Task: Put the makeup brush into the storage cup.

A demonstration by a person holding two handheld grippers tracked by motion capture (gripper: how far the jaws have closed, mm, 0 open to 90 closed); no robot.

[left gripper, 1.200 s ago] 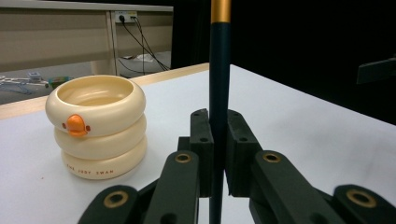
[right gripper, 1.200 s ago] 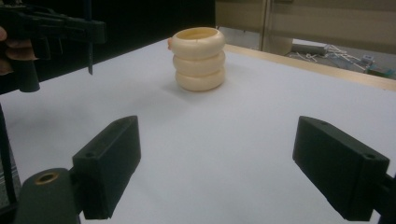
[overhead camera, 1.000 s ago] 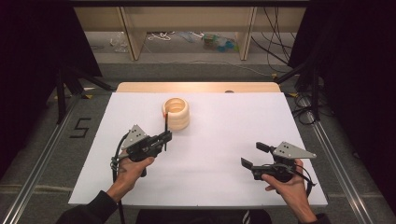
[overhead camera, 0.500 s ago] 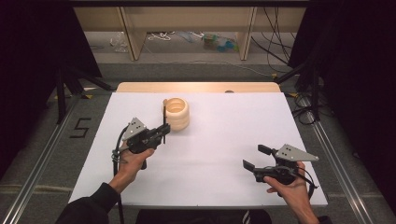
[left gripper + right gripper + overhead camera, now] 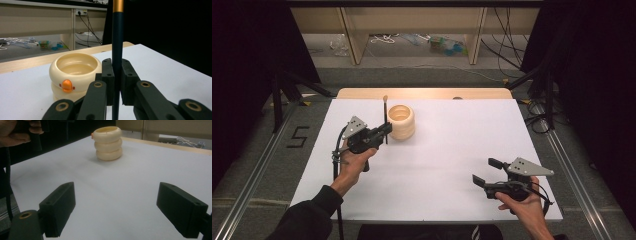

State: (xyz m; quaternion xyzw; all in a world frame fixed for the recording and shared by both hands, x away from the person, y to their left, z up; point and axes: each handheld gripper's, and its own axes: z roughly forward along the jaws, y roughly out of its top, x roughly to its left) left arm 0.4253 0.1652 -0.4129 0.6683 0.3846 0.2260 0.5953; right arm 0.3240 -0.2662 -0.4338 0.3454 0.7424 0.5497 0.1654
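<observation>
A cream ringed holder [image 5: 401, 121] with an orange knob on its side [image 5: 74, 78] stands on the white table toward the back centre, open at the top [image 5: 108, 143]. My left gripper [image 5: 385, 129] is just left of it, shut on a thin dark brush handle [image 5: 117, 47] with a gold ferrule, which stands upright [image 5: 385, 117]. The handle's lower end hangs above the table beside the holder. At the table's front right my right gripper [image 5: 486, 172] stands open with nothing between its jaws [image 5: 125, 210].
The white table top [image 5: 452, 140] ends in a wooden strip at the back [image 5: 427, 93]. Beyond it lie a floor with cables and small clutter [image 5: 442, 45]. Black stands [image 5: 277, 90] flank the table on both sides.
My left gripper has carried the upright brush up the table and to the right, ending close beside the holder. The right gripper has stayed where it was.
</observation>
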